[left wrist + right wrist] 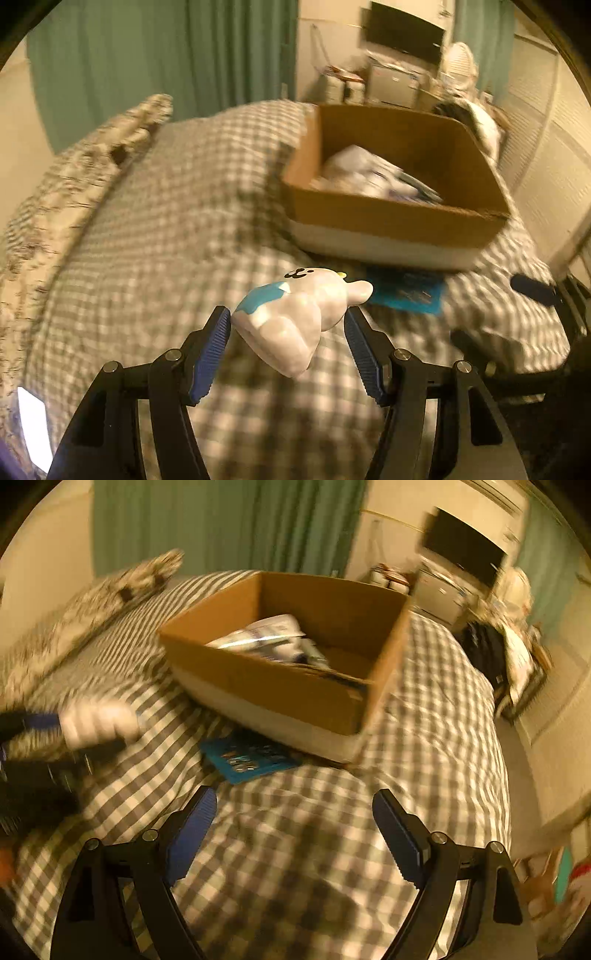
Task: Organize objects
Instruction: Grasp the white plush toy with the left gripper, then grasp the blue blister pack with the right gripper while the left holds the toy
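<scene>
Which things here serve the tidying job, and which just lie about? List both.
Job:
- white and blue rabbit figurine, gripped by left gripper
- open brown cardboard box
- flat teal packet beside the box
- open, unloaded right gripper

Lying about:
- grey checked bedspread
- patterned pillow
- green curtain

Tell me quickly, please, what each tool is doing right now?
Left tool: closed on the white-and-blue figurine, off the bed.
Right tool: open, holding nothing.
</scene>
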The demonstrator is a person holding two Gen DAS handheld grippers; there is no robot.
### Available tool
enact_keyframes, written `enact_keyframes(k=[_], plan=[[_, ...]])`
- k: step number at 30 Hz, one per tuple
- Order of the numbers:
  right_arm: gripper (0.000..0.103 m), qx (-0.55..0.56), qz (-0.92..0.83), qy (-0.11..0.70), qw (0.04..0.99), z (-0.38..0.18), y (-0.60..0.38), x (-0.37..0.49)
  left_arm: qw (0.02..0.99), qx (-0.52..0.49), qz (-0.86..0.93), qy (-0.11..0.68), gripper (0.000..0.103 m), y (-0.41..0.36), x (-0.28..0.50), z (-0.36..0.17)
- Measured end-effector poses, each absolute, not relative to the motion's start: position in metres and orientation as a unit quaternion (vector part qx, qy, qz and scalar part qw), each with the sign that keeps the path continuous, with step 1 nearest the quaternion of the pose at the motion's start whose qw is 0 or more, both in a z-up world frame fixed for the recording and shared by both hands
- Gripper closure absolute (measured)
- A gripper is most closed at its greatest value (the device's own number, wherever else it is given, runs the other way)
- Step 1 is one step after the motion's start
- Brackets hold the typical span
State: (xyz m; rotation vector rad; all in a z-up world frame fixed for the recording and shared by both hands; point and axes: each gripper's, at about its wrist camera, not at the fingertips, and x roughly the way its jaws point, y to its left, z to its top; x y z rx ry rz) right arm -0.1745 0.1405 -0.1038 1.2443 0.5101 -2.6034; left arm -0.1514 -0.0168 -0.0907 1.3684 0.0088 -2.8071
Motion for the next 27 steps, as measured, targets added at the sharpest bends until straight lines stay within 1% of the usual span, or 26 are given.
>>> enact_keyframes(k=[4, 6, 10, 11, 12, 15, 19, 20, 22, 23, 24, 26, 27], plan=[[0.017, 0.437, -0.862, 0.232, 0.113, -0.123, 0.114, -0.187, 0.038, 0.444, -0.895, 0.008, 0.038, -0.037, -0.164, -0.099], [0.023, 0.445, -0.851, 0.252, 0.116, -0.131, 0.105, -0.194, 0.034, 0.453, -0.891, 0.017, 0.038, -0.038, -0.165, -0.106], [0.031, 0.459, -0.829, 0.299, 0.115, -0.149, 0.083, -0.208, 0.033, 0.461, -0.887, 0.019, 0.038, -0.038, -0.168, -0.114], [0.034, 0.465, -0.822, 0.308, 0.115, -0.155, 0.079, -0.212, 0.033, 0.46, -0.887, 0.017, 0.038, -0.037, -0.167, -0.114], [0.04, 0.472, -0.815, 0.316, 0.114, -0.161, 0.075, -0.217, 0.031, 0.461, -0.887, 0.016, 0.038, -0.036, -0.167, -0.115], [0.052, 0.489, -0.8, 0.33, 0.11, -0.174, 0.068, -0.228, 0.029, 0.463, -0.886, 0.018, 0.038, -0.036, -0.169, -0.117], [0.058, 0.494, -0.796, 0.336, 0.1, -0.179, 0.067, -0.236, 0.027, 0.463, -0.886, 0.026, 0.038, -0.038, -0.168, -0.117], [0.064, 0.493, -0.797, 0.335, 0.1, -0.179, 0.067, -0.235, 0.026, 0.462, -0.886, 0.026, 0.038, -0.038, -0.168, -0.117], [0.07, 0.484, -0.802, 0.336, 0.1, -0.175, 0.067, -0.232, 0.024, 0.462, -0.886, 0.027, 0.038, -0.039, -0.168, -0.116], [0.079, 0.475, -0.808, 0.336, 0.099, -0.171, 0.067, -0.229, 0.023, 0.462, -0.886, 0.028, 0.038, -0.039, -0.167, -0.116], [0.083, 0.461, -0.816, 0.336, 0.098, -0.165, 0.067, -0.224, 0.021, 0.462, -0.886, 0.031, 0.038, -0.04, -0.167, -0.116], [0.085, 0.443, -0.829, 0.327, 0.099, -0.153, 0.069, -0.216, 0.017, 0.46, -0.887, 0.034, 0.038, -0.04, -0.165, -0.114], [0.087, 0.439, -0.837, 0.308, 0.11, -0.144, 0.072, -0.21, 0.015, 0.459, -0.887, 0.036, 0.038, -0.04, -0.165, -0.113]])
